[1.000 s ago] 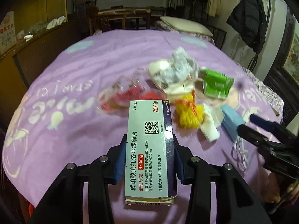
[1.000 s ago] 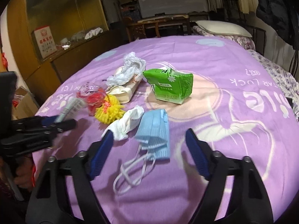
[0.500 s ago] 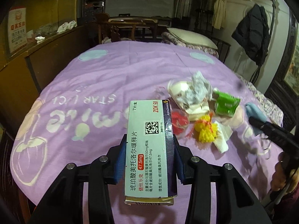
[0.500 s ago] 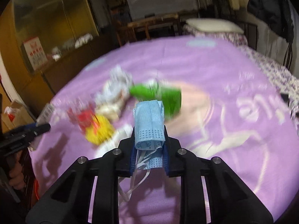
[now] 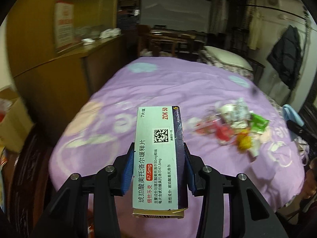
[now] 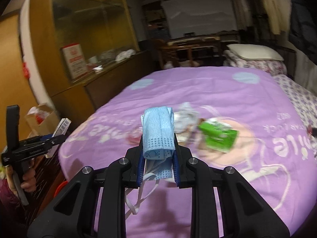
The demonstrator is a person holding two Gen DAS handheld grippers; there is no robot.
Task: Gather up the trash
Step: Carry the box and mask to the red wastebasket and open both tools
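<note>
While the purple bedspread [image 6: 227, 91] fills most of both my views, it sits lower and farther off than a second ago, so both hands have come up and back from the bed. On its far right in the left view lies the trash pile [image 5: 233, 127]: a green packet [image 6: 218, 136], crumpled white paper [image 6: 186, 117], something yellow [image 5: 244, 141] and red wrappers [image 5: 221, 132], all blurred. That pile was right in front of my left gripper [image 5: 158, 170] earlier; now it is well off to the right. My left gripper is clamped on the medicine box [image 5: 158, 154], as it was a second ago, box upright between the blue pads. My right gripper [image 6: 158, 158] stood wide over the blue face mask [image 6: 158, 132] then; its jaws have just been closing, and now they pinch the folded mask, lifted clear of the bedspread with its white ear loops [image 6: 138, 200] dangling below. Near left, beside the bed, I see a cardboard box [image 6: 42, 119] on the floor. A wooden cabinet [image 6: 79, 59] stands along the left wall, a pillow [image 6: 255, 52] at the far end.
</note>
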